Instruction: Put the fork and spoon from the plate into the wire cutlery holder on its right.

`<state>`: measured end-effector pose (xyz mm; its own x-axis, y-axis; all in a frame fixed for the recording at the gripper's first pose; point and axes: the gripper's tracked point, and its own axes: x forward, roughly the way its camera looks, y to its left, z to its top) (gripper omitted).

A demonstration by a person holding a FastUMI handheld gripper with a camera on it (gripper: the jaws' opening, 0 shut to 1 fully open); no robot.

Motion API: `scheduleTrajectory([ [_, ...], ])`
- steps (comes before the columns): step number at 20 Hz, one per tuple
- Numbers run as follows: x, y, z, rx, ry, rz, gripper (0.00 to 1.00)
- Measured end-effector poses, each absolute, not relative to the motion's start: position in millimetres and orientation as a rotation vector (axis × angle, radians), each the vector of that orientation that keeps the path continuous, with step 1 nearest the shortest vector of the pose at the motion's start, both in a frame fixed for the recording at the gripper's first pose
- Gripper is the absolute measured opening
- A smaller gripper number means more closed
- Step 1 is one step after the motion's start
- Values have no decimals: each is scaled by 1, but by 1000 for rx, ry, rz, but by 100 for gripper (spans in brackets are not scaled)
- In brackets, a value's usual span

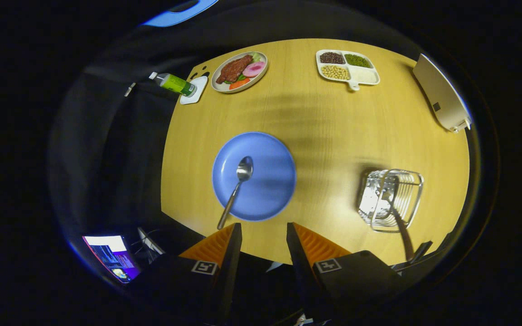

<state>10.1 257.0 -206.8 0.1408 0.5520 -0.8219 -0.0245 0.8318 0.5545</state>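
Both orange fingers (218, 246) of the gripper (264, 244) stand apart with nothing between them, held high over the near edge of the table (333, 136) and looking down on it.

Just ahead of the fingers lies the blue plate (270, 181), close to the near edge and toward the table's left side. On it rests the spoon (237, 188): its bowl sits near the plate's middle, and its handle runs back over the plate's near-left rim toward the left finger, the tip hanging past the rim. The wire cutlery holder (392, 199) stands well apart to the plate's right, near the near-right corner. Something slender and dark leans out of it toward the near edge; that may be the fork, already placed, though I cannot tell for sure.

Along the far edge sit a plate of food (239, 71), a green bottle (175, 83) on its side at the far-left corner, and a divided tray of beans (347, 68).

By my reading the spoon is the step in hand. The next move calls for lowering the open fingers to straddle the handle where it overhangs the rim, then closing across its narrow width.
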Motion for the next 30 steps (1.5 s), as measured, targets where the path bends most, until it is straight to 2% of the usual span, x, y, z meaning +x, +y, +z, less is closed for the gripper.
scheduleTrajectory([
  [2, 9, 286, -213, 511, 1384, 448, 66],
  [14, 27, 374, -286, 498, 1434, 283, 67],
  [15, 27, 378, -291, 496, 1440, 275, 66],
  [17, 29, 380, -304, 480, 1450, 247, 60],
  [23, 27, 386, -324, 457, 1477, 210, 60],
  [24, 26, 383, -328, 441, 1484, 198, 48],
  [26, 22, 376, -334, 425, 1499, 183, 34],
  [28, 22, 373, -333, 444, 1501, 190, 12],
  [30, 24, 362, -332, 438, 1487, 166, 10],
])
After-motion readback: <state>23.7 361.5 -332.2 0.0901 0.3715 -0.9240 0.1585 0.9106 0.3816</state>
